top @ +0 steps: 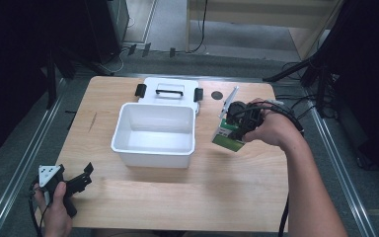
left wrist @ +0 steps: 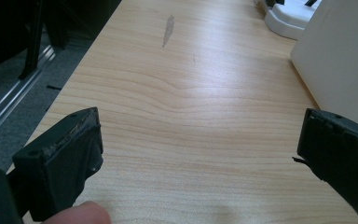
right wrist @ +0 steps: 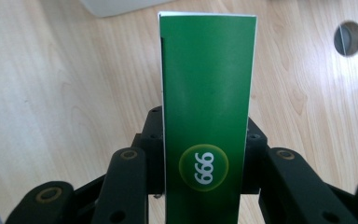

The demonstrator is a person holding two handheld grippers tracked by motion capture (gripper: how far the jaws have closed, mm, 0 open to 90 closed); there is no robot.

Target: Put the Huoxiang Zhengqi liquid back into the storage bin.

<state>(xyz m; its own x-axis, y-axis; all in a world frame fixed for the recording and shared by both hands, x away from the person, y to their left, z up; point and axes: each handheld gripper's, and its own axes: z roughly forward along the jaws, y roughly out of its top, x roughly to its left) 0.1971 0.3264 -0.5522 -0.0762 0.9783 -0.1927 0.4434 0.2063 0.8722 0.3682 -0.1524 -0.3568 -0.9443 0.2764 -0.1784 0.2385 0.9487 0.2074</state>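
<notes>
The right gripper (top: 238,129) is clamped on a green carton (top: 228,136), one jaw pressed to each long side; in the right gripper view the green carton (right wrist: 208,93) stands up between the jaws, its narrow green face toward the camera and its far end pointing over the table; in the high view it is held clear of the wood, tilted, just right of the white bin; the right hand (top: 271,129) wraps the gripper from the right, wrist bent and forearm running in from the lower right edge; a grey three-cornered plate (top: 230,100) stands up from the gripper's top. The left gripper (top: 81,178) holds nothing, its jaws standing wide apart over bare wood; it rests at the near left corner of the wooden table (top: 187,197), the left hand (top: 54,210) gripping its handle from below and the jaws aimed toward the bin; a fingertip (left wrist: 81,213) shows at the bottom of the left gripper view. The white bin (top: 154,133) sits open near the table's middle, nothing inside it; its lid (top: 170,91), white with a black handle and two black latches, lies flat just behind it, touching or nearly so. The carton bears a yellow-green roundel with white digits that read "999" or, turned over, "666"; which way up it is held I cannot tell. A dark round hole (top: 217,95) shows in the tabletop beyond the carton.
</notes>
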